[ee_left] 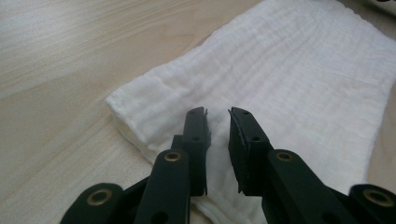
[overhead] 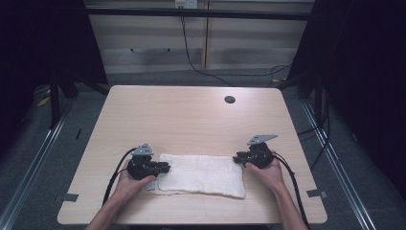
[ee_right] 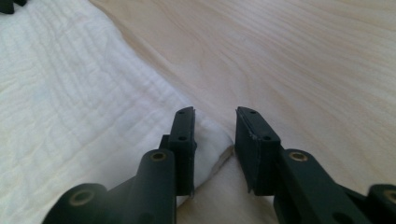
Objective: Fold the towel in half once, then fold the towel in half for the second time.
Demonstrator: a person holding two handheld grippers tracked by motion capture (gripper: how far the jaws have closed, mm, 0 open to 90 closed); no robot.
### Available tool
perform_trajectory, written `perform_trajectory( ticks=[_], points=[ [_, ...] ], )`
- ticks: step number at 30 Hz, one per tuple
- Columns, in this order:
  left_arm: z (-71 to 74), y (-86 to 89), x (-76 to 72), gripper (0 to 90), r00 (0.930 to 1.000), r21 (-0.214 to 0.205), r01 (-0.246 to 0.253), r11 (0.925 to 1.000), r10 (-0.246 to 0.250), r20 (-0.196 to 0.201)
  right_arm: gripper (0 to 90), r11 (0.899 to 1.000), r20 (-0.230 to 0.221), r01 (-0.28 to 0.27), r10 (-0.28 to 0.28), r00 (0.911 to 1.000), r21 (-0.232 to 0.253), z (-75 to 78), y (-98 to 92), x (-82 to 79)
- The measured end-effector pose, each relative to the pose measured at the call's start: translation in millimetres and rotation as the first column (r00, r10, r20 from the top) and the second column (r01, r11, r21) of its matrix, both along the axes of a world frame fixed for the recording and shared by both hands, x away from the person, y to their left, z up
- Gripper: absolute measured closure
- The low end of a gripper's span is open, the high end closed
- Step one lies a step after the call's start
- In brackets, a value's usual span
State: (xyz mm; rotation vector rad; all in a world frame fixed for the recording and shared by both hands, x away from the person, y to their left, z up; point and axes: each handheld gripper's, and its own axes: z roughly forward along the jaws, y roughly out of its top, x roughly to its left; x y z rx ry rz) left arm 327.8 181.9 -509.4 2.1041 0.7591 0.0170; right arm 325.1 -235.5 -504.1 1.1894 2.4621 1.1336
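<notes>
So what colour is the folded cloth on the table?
The cloth is plain white with a fine crinkled weave; the left gripper view shows it best.

You see a light wooden table [overhead: 191, 115] under your tools. A small dark hole [overhead: 230, 99] sits far ahead of them. Past it, a black cable [overhead: 191, 60] hangs down a cabinet [overhead: 158, 38].

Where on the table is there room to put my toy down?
The whole far half of the table, between the white cloth and the small dark hole, is bare. The near strip is crowded: left gripper, cloth, right gripper.
</notes>
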Motion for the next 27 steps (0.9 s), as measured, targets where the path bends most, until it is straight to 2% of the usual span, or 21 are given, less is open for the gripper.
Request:
perform_trajectory(
  ticks=[2, 3, 4, 6, 8, 9, 10, 11, 14, 17, 19, 20, 22, 24, 25, 26, 27],
  points=[
    [0.0, 0.1, 0.1, 76.5, 1.0, 0.0, 0.0, 1.0, 0.0, -0.001, 78.9, 1.0, 0.008, -0.014, 0.014, 0.9999, -0.003, -0.4, 2.3, -1.2],
    [0.0, 0.1, 0.1, 76.5, 1.0, 0.0, 0.0, 1.0, 0.0, -0.001, 78.9, 1.0, 0.008, -0.014, 0.014, 0.9999, -0.003, -0.4, 2.3, -1.2],
    [-0.1, 0.1, 0.1, 76.5, 1.0, -0.001, 0.0, 1.0, 0.0, -0.001, 83.1, 0.999, 0.006, -0.032, 0.032, 0.9995, -0.003, -0.6, 3.0, -2.0],
    [0.5, -0.6, -1.3, 76.2, 0.9999, 0.011, 0.002, 0.9999, -0.002, 0.012, 86.2, 1.0, -0.001, -0.02, 0.02, 0.9998, 0.014, -1.4, 2.2, -3.6],
    [0.7, -0.9, -2.3, 76.2, 0.9999, 0.013, 0.001, 0.9999, -0.001, 0.014, 86.5, 1.0, -0.002, -0.009, 0.009, 1.0, 0.025, -2.1, 1.0, -3.9],
    [1.2, -1.1, -3.4, 76.1, 0.9999, 0.019, 0.004, 0.9998, -0.004, 0.015, 86.7, 0.998, -0.006, 0.014, -0.014, 0.9999, 0.059, -3.8, -2.9, -4.1],
    [1.2, -1.1, -3.4, 76.2, 0.9999, 0.019, 0.004, 0.9998, -0.004, 0.015, 86.7, 0.998, -0.006, 0.014, -0.014, 0.9999, 0.059, -3.8, -2.9, -4.1],
    [1.7, -0.9, -4.0, 76.2, 0.9999, 0.025, 0.006, 0.9997, -0.006, 0.015, 86.8, 0.996, -0.003, 0.029, -0.029, 0.9996, 0.084, -3.4, -6.4, -4.8],
    [2.4, -0.5, -4.9, 76.2, 0.9998, 0.032, 0.01, 0.9994, -0.01, 0.014, 86.9, 0.994, 0.007, 0.033, -0.034, 0.9994, 0.108, -1.9, -9.5, -4.0],
    [3.8, -1.4, -6.7, 76.2, 0.9998, 0.044, 0.008, 0.999, -0.009, 0.019, 86.9, 0.992, 0.007, 0.039, -0.041, 0.9991, 0.117, -0.4, -9.6, -4.7],
    [7.4, -3.3, -10.4, 74.0, 0.9985, 0.061, 0.034, 0.9975, -0.037, 0.04, 86.9, 0.993, 0.012, 0.038, -0.04, 0.9991, 0.114, -0.8, -8.5, -5.9],
    [9.6, -2.8, -10.7, 71.2, 0.9982, 0.047, 0.034, 0.9983, -0.037, 0.047, 86.9, 0.992, 0.013, 0.034, -0.036, 0.9993, 0.118, -0.6, -7.5, -6.4],
    [14.8, 0.4, -6.5, 69.5, 0.9984, 0.016, 0.007, 0.9998, -0.008, 0.056, 86.9, 0.992, 0.013, 0.034, -0.035, 0.9993, 0.123, 0.4, -7.5, -5.5],
    [20.7, 4.5, 3.8, 68.5, 0.9977, 0.0, -0.028, 0.9996, 0.028, 0.062, 86.9, 0.992, 0.017, 0.028, -0.03, 0.9994, 0.123, 0.4, -7.9, -4.3],
    [22.1, 7.3, 9.3, 68.4, 0.9971, -0.025, -0.047, 0.9986, 0.049, 0.058, 86.9, 0.992, 0.013, 0.032, -0.034, 0.9993, 0.123, 0.1, -7.9, -3.2],
    [22.7, 9.6, 15.5, 68.4, 0.9975, -0.018, -0.054, 0.9984, 0.055, 0.045, 86.9, 0.992, 0.013, 0.032, -0.034, 0.9993, 0.123, 0.1, -7.9, -3.2],
    [22.8, 10.9, 19.9, 67.2, 0.9962, -0.004, -0.073, 0.9974, 0.073, 0.047, 86.9, 0.992, 0.011, 0.032, -0.033, 0.9994, 0.12, -0.9, -8.0, -3.0]
  ],
)
